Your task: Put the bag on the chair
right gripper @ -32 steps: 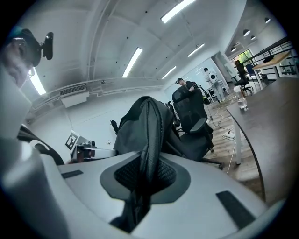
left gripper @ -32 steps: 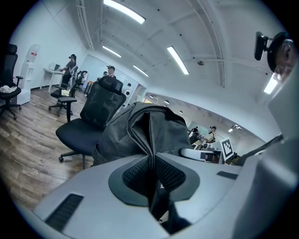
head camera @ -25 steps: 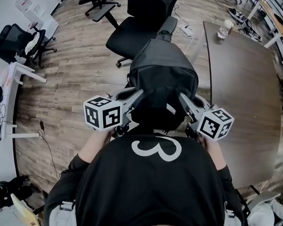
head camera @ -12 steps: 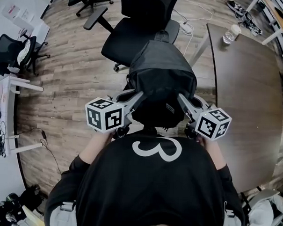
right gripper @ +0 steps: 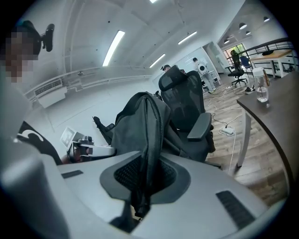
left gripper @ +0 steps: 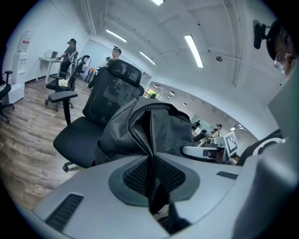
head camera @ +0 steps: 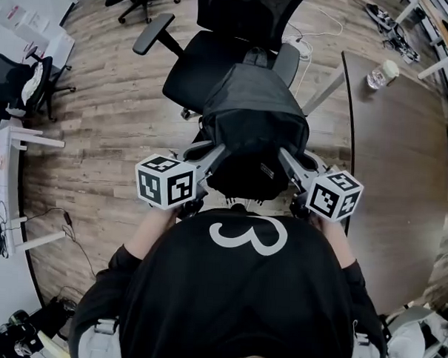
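Note:
A black fabric bag [head camera: 256,120] hangs in the air between both grippers, just in front of a black office chair [head camera: 215,52]. My left gripper [head camera: 219,150] is shut on a fold of the bag's left side [left gripper: 150,140]. My right gripper [head camera: 286,155] is shut on a fold of its right side [right gripper: 148,135]. In the left gripper view the chair's seat [left gripper: 77,140] lies below and behind the bag. In the right gripper view the chair's backrest [right gripper: 184,100] stands just past the bag. The bag hides part of the seat.
A dark table [head camera: 399,160] stands at the right with a water bottle [head camera: 381,73] on its far end. A white cable and power strip [head camera: 304,30] lie on the wood floor behind the chair. More office chairs [head camera: 28,84] and a white desk [head camera: 9,180] stand at the left.
The view has shifted toward the chair: the chair now sits more squarely behind the bag, and the table has slid to the right. Both grippers keep the same hold on the bag.

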